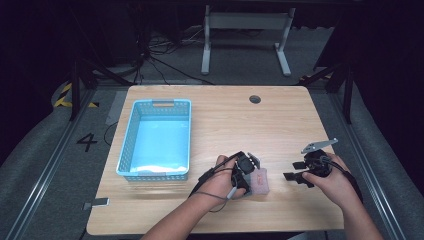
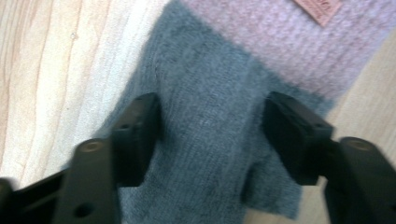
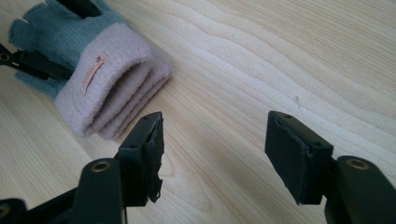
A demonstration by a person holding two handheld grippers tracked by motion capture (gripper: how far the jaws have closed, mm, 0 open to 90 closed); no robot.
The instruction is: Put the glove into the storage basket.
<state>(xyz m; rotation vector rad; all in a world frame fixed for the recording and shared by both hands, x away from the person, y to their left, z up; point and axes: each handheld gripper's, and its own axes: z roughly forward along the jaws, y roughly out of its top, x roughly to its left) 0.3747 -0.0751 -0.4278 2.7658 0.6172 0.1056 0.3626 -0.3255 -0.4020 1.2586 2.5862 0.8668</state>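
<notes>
A person's left gripper (image 2: 210, 135), jaws spread, straddles the grey end of a knitted glove (image 3: 88, 70) lying near the table's (image 1: 225, 115) front edge, apparently poised to pinch it, while the right gripper (image 3: 215, 149) waits spread just right, blue basket (image 1: 156, 140) left.

Only readable mark: big dark "4" (image 1: 87, 142) on grey floor left of table (image 1: 225, 120). Small pinkish tag (image 3: 94, 70) sewn on pink cuff of glove (image 3: 88, 79) has some print, also seen in left gripper view, but way too blurry to read.
</notes>
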